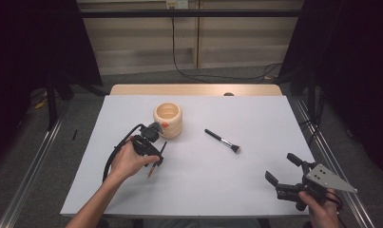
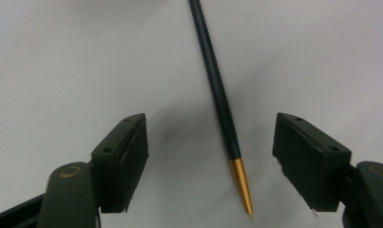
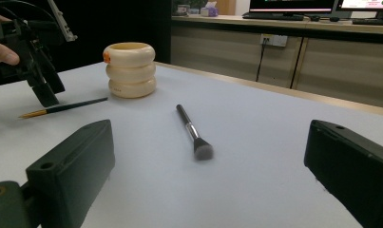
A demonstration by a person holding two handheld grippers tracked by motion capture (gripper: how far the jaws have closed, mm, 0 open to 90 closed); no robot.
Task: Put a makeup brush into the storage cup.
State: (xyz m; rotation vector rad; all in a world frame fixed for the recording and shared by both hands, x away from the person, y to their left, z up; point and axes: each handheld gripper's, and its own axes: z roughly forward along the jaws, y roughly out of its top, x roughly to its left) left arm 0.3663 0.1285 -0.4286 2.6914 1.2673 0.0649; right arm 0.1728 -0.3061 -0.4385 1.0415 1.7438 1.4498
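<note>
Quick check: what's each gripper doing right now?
Left gripper: open, jaws either side of the dark gold-tipped pencil, not pressing it.
Right gripper: open, holding nothing.

Left gripper over the pale grey desk, two black jaws standing apart, thin dark brush handle with a gold pointed tip lying on the desk between them, touching neither pad, handle running out of the top edge.

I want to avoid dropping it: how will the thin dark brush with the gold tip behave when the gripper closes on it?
The thin brush looks round and smooth, so it may roll or slip. Its straight handle seems stiff and probably light.
</note>
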